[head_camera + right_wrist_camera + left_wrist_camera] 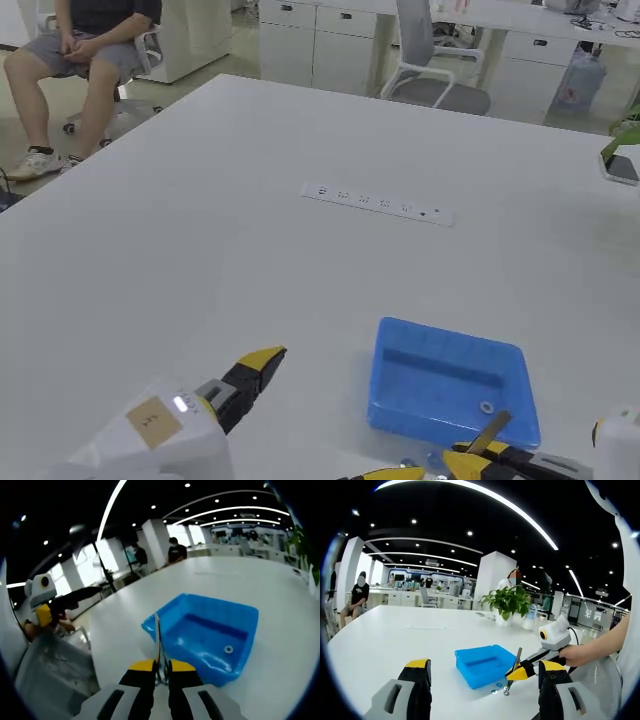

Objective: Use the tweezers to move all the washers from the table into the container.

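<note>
— White tabletop [200, 260], very smooth, in a big open office. What do you hold now?
— My right gripper [160, 666] is clenched on the thin metal tweezers [158, 635]. Their far end stands above the near rim of the blue square plastic container [200, 635]. My left gripper [484, 663] is released, jaws wide, and holds nothing.
— And the washers?
— One small metal ring washer [228, 649] lies inside the container. The loose washers [493, 692] lie on the table, just beside its near wall. Whether the tips carry one, I cannot tell.
— What may go wrong?
— I think a flat washer can slide away when the tips press it, or fall outside the rim. Also the tweezers may turn between my jaws, and I could push the light container.
</note>
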Tool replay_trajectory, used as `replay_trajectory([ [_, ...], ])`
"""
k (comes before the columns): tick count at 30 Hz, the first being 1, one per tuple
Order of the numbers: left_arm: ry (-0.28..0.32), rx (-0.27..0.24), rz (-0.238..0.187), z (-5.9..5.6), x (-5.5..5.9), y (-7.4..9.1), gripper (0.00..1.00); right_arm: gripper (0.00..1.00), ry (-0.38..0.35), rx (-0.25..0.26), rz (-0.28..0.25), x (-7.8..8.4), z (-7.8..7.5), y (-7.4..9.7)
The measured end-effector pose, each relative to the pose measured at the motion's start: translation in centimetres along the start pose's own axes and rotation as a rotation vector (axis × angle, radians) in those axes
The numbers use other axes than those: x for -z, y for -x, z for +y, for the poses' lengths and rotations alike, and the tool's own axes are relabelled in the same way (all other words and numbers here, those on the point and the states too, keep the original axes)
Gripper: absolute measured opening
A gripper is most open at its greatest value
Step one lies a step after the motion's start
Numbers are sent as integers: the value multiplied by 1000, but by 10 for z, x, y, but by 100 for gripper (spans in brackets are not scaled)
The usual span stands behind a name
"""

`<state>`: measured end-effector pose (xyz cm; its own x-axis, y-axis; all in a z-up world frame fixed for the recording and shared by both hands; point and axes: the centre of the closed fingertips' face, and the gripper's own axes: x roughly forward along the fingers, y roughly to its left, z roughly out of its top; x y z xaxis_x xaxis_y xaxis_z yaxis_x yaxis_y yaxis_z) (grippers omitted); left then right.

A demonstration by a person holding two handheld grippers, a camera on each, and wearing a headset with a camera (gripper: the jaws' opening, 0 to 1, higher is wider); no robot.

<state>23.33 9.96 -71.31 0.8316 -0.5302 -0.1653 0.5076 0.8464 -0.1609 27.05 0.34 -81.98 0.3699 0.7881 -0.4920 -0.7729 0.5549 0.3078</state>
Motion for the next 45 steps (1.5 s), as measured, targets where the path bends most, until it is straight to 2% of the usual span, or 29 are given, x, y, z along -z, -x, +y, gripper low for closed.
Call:
replay_trajectory([
  [3, -1, 0, 1, 0, 0, 0, 90, 6, 44, 0, 18, 2, 1, 1],
  [7, 1, 9, -9, -2, -1, 0, 90, 7, 200, -34, 63, 6, 10, 2],
  [8, 0, 8, -5, -2, -1, 0, 90, 7, 216, -33, 71, 7, 11, 2],
  [14, -3, 5, 0, -1, 0, 0, 90, 6, 226, -25, 81, 7, 10, 2],
  [19, 4, 20, -22, -4, -4, 0, 91, 6, 228, -41, 96, 7, 9, 3],
  [26, 5, 15, -19, -3, -3, 0, 91, 7, 340, -52, 145, 7, 14, 0],
  [31, 2, 12, -11, -2, -2, 0, 90, 6, 449, -63, 179, 8, 18, -4],
  [33, -2, 6, -8, -1, -1, 1, 90, 5, 435, -78, 184, 8, 20, -4],
  [34, -2, 5, -9, -1, -2, 1, 90, 4, 413, -69, 180, 7, 17, -5],
  [37, 3, 7, -9, -1, -1, 1, 89, 4, 288, -42, 148, 4, 11, -4],
  [38, 3, 7, -8, -1, -1, 1, 89, 4, 278, -35, 143, 4, 9, -3],
  [39, 1, 8, -8, -1, -1, 1, 89, 4, 250, -23, 131, 2, 7, -1],
  [42, 0, 6, -5, -1, -1, 1, 89, 4, 182, -36, 79, -6, 8, 5],
  [45, 2, 6, -9, -1, -1, 1, 89, 4, 147, -46, 45, -14, 9, 12],
])
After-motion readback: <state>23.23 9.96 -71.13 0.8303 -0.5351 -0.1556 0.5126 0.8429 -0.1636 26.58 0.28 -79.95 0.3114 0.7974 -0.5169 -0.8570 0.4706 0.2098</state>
